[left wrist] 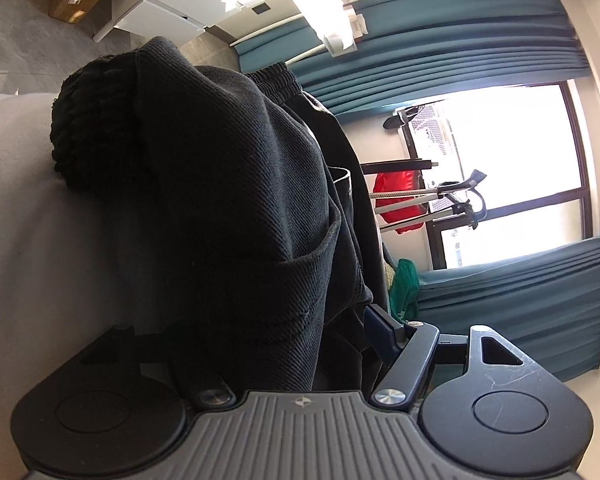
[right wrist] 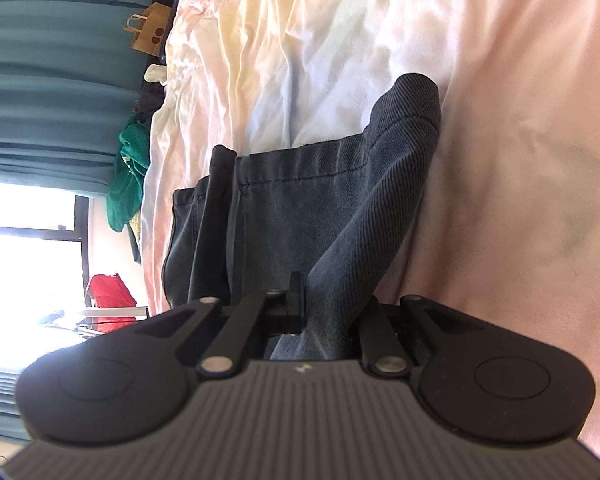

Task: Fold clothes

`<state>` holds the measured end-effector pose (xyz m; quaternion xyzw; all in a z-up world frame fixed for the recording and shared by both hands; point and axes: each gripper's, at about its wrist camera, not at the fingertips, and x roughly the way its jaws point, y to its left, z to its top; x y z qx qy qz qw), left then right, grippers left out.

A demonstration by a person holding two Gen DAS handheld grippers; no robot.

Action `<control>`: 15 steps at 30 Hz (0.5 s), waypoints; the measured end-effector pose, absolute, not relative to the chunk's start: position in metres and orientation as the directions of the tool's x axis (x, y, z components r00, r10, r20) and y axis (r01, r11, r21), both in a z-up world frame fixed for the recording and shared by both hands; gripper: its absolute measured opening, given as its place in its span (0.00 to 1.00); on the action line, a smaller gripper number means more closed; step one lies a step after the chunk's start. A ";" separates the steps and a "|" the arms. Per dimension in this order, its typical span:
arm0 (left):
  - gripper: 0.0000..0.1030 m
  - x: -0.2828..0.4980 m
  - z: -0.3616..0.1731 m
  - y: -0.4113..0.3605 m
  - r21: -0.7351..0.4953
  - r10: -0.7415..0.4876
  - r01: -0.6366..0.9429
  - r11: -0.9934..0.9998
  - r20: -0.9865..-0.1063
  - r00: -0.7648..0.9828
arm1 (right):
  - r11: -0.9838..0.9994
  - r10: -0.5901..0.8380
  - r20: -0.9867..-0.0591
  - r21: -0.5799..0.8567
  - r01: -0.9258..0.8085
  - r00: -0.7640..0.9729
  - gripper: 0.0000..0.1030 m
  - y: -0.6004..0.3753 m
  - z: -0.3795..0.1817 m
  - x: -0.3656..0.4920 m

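A: What does the left gripper (left wrist: 340,332) have?

B: Its fingers pinch a fold of the dark twill garment (left wrist: 236,184), which fills the middle of the left wrist view and bunches up toward the upper left. An elastic waistband (left wrist: 278,76) shows near the top centre, and a blue finger pad (left wrist: 382,330) presses the cloth at lower right.

A: And the right gripper (right wrist: 324,316)?

B: Clamped on the same dark cloth (right wrist: 312,208), low in the centre of the right wrist view. A stitched hem runs across mid-frame, and a corner sticks up toward the upper right.

A: What lies behind it?

B: A pale rumpled bedsheet (right wrist: 300,40) covers the upper and right parts. Teal curtains (right wrist: 48,80), a brown paper bag (right wrist: 150,28) and a green cloth (right wrist: 130,168) sit at the left
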<state>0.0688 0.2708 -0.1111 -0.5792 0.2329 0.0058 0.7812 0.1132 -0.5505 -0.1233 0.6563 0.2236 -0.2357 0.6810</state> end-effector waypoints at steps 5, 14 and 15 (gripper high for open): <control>0.68 0.086 -0.108 0.263 -0.850 -0.238 -0.300 0.432 -0.429 0.872 | -0.009 -0.015 -0.615 0.789 0.614 0.789 0.16 -0.551 -0.131 0.111; 0.18 0.097 -0.103 0.263 -0.842 -0.198 -0.309 0.442 -0.428 0.882 | 0.067 -0.128 -0.587 0.799 0.597 0.799 0.12 -0.544 -0.117 0.108; 0.16 0.097 -0.101 0.263 -0.844 -0.195 -0.302 0.443 -0.419 0.887 | 0.079 -0.143 -0.581 0.801 0.594 0.801 0.09 -0.543 -0.115 0.107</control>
